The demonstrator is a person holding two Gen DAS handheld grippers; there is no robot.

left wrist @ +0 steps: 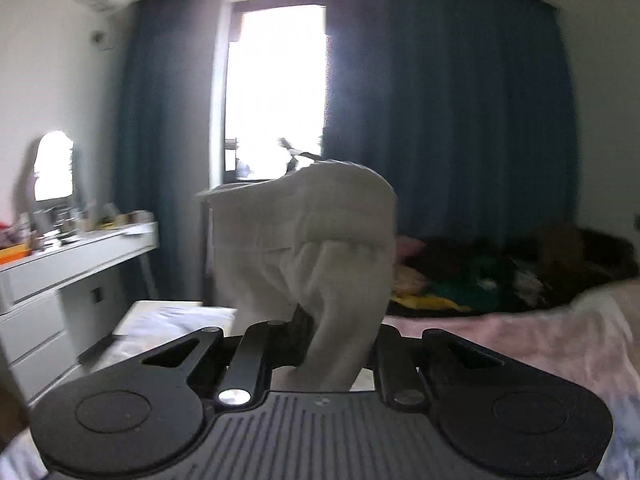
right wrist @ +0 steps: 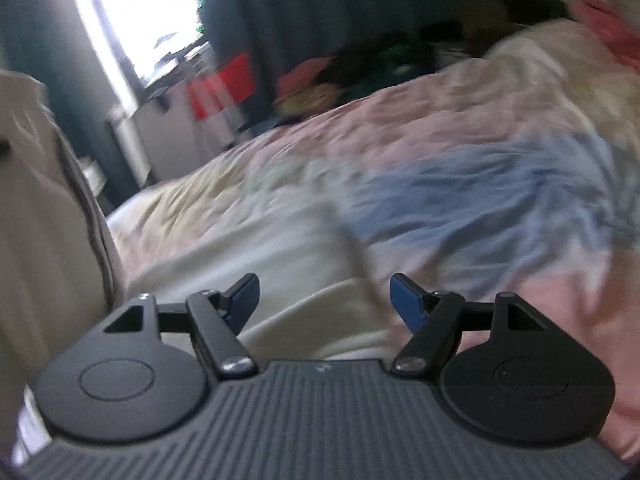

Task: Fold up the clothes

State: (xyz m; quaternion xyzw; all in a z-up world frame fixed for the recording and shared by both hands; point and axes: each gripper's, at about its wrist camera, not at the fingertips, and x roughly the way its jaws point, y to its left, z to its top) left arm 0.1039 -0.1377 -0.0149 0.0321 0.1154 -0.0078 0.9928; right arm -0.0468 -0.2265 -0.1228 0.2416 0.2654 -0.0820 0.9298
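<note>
A white garment (left wrist: 316, 248) is bunched up and lifted in the air in front of the window, with my left gripper (left wrist: 320, 344) shut on its lower end; the cloth hides the fingertips. In the right wrist view the same white garment (right wrist: 44, 216) hangs at the far left, and more white cloth (right wrist: 280, 272) lies on the bed just ahead of my right gripper (right wrist: 324, 300). That gripper is open, its blue pads (right wrist: 406, 300) wide apart with nothing between them, low over the bed.
A bed with a pink, blue and cream cover (right wrist: 460, 160) fills the right. A heap of dark and coloured clothes (left wrist: 500, 276) lies at its far end. A white dresser with a mirror (left wrist: 72, 256) stands left. Blue curtains (left wrist: 440, 120) flank the bright window.
</note>
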